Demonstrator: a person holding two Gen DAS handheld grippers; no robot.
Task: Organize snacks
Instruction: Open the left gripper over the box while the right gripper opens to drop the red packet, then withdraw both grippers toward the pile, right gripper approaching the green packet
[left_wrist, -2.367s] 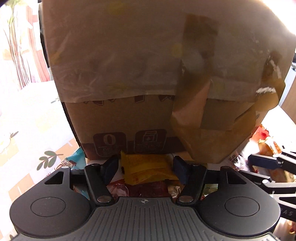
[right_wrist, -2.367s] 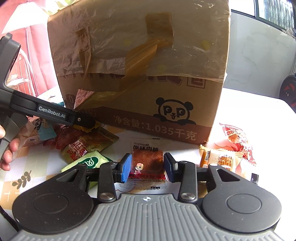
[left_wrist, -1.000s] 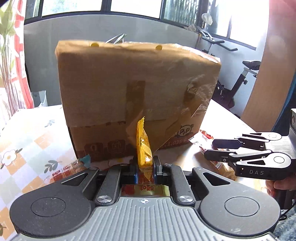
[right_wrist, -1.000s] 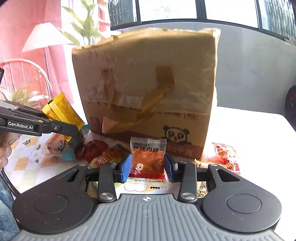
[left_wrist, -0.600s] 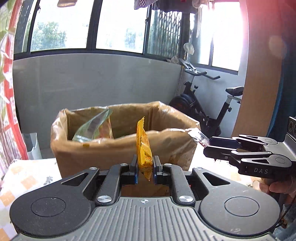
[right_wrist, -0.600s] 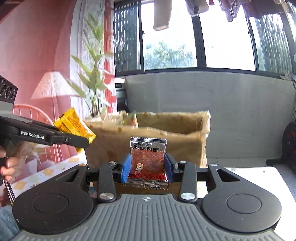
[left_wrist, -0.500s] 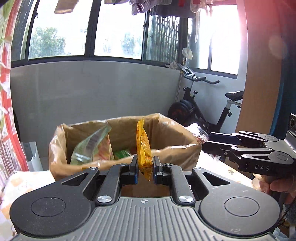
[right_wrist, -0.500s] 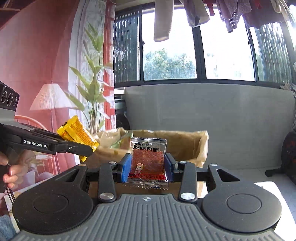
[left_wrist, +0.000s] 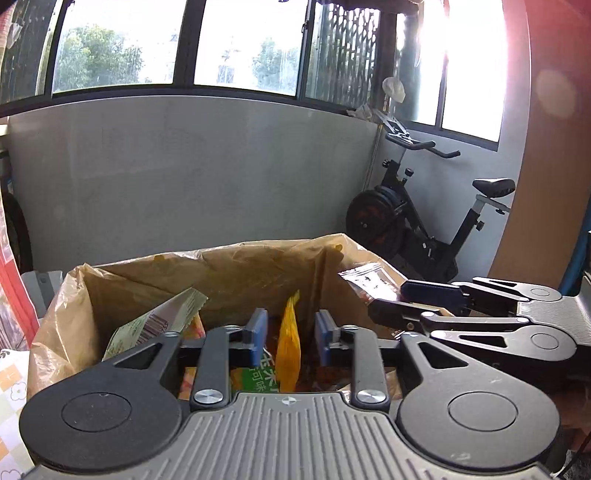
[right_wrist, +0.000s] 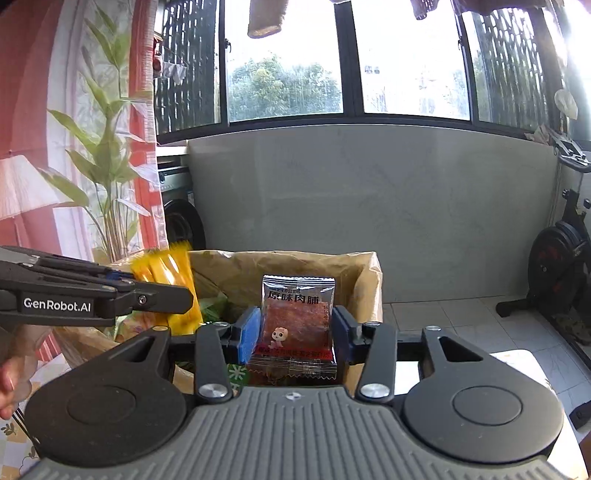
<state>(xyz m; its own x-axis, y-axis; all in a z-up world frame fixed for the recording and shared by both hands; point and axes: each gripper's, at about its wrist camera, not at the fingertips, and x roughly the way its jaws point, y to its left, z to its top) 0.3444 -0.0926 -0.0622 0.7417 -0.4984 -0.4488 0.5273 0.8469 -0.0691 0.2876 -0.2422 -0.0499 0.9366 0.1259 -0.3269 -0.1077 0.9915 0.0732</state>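
Both tongs hang over the cardboard box (left_wrist: 122, 295), left gripper (left_wrist: 289, 334) freshly parted around the falling yellow packet (left_wrist: 289, 350), right gripper (right_wrist: 291, 328) loosening beside the jerky packet (right_wrist: 297, 325), which next needs wider jaws.

Left gripper (left_wrist: 289, 334) above the open box (left_wrist: 236, 269), jaws just opened, yellow packet (left_wrist: 289, 349) upright and free between them; right gripper (left_wrist: 388, 299) alongside, holding a clear packet (left_wrist: 364, 280).
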